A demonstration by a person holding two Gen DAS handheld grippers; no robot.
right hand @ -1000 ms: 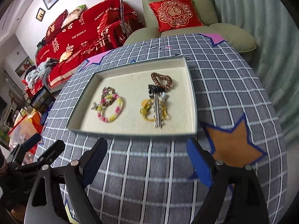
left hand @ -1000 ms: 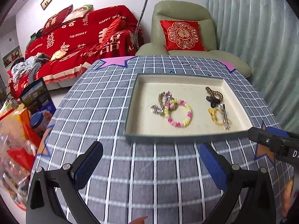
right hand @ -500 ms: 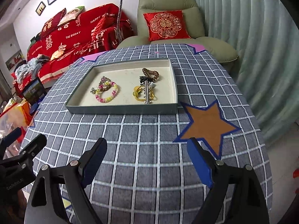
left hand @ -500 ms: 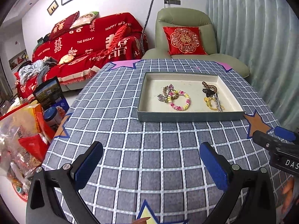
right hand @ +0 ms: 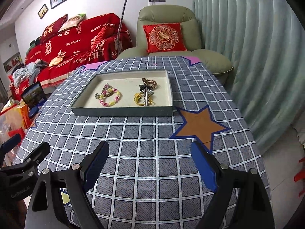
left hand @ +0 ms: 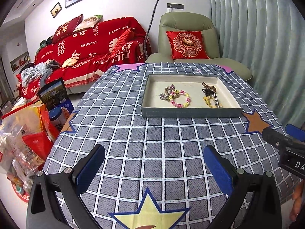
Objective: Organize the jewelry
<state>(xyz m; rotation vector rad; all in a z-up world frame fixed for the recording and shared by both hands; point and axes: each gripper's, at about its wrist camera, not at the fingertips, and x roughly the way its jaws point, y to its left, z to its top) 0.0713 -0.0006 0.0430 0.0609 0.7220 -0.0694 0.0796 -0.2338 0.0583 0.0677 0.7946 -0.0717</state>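
Note:
A shallow grey tray (left hand: 190, 113) (right hand: 122, 112) lies on the far half of the checked tablecloth. Inside it a pink and yellow bead bracelet (left hand: 182, 100) (right hand: 110, 99) rests beside a beaded chain, and to the right a brown hair tie (left hand: 208, 86) (right hand: 150, 82), a black clip, a silver clip and a yellow band (right hand: 139, 99) lie bunched. My left gripper (left hand: 154, 164) stands open over the near cloth with nothing between its blue pads. My right gripper (right hand: 150, 164) is open too, empty, well short of the tray. Each gripper shows at the other view's edge.
Star patches mark the cloth: orange (right hand: 200, 126) near the tray's right corner, yellow (left hand: 150, 211) at the near edge. Bags and boxes (left hand: 24, 133) crowd the floor left of the table. A red sofa (left hand: 91, 53), a green armchair (left hand: 188, 38) and curtains stand behind.
Both grippers have drawn back from the tray toward the near table edge, so the tray looks smaller and farther. Their jaws stay open and empty.

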